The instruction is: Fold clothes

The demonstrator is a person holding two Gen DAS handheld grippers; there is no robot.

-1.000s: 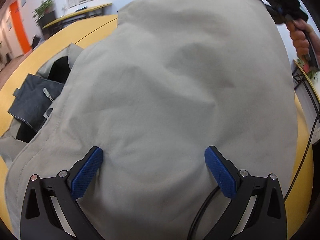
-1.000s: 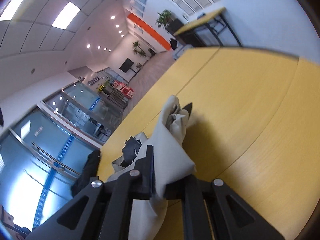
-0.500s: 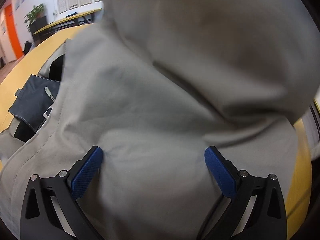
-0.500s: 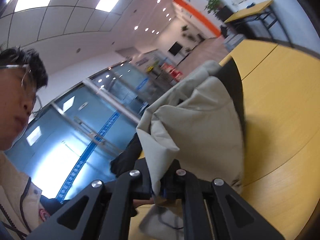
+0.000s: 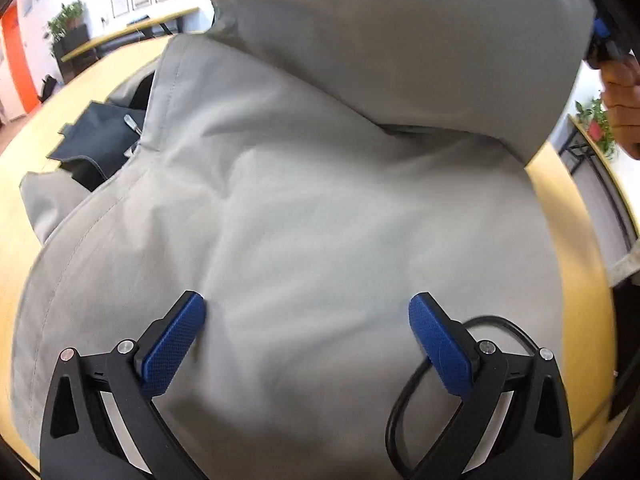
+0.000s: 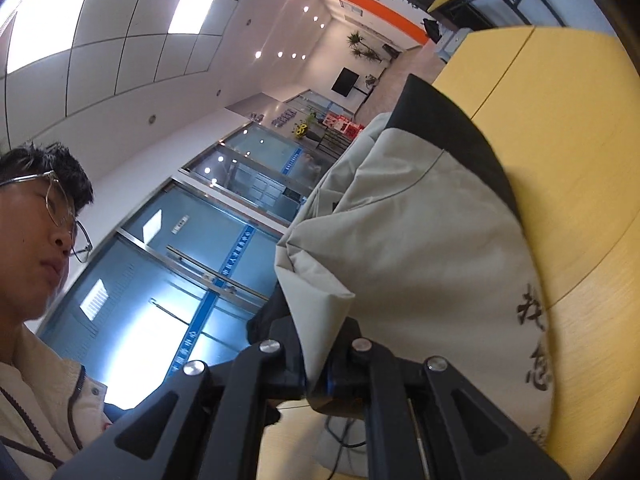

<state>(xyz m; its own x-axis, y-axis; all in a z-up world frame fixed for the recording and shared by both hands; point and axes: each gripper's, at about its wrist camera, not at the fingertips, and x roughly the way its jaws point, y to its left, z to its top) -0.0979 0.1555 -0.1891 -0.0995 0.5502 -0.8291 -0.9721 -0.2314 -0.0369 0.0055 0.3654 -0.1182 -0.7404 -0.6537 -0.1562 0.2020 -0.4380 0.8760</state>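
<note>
Two blue, cross-hatched pads (image 5: 173, 344) stand wide apart at the bottom of the left wrist view, mounted on the black angular arms of the left gripper (image 5: 306, 336); nothing is pinched between them. Beneath and beyond them lies the grey garment (image 5: 312, 208), a smooth woven cloth with soft creases and a stitched seam curving down its left side. It spreads over the yellow wooden table (image 5: 576, 248). A large flap of the same cloth hangs raised across the top of the view, casting a shadow on the layer below. At the far left a dark navy fabric piece (image 5: 96, 140) with a metal zipper pull peeks out from under the grey. A black cable (image 5: 404, 408) loops by the right-hand finger. At the upper right edge a hand (image 5: 620, 108) grips a dark handle.

In the right wrist view the right gripper (image 6: 320, 372) has its black fingers pressed together on a bunched corner of the grey garment (image 6: 420, 248), the cloth pinched into a pointed fold just above the jaws. From there the fabric billows up and away in a rounded mass, with a black lining panel (image 6: 452, 128) along its upper edge and dark printed characters (image 6: 534, 336) near its right border. It hangs over the pale wood-grain tabletop (image 6: 568, 128). A person (image 6: 36, 360) in a cream zip jacket is at the left, with glass partitions behind.
</note>
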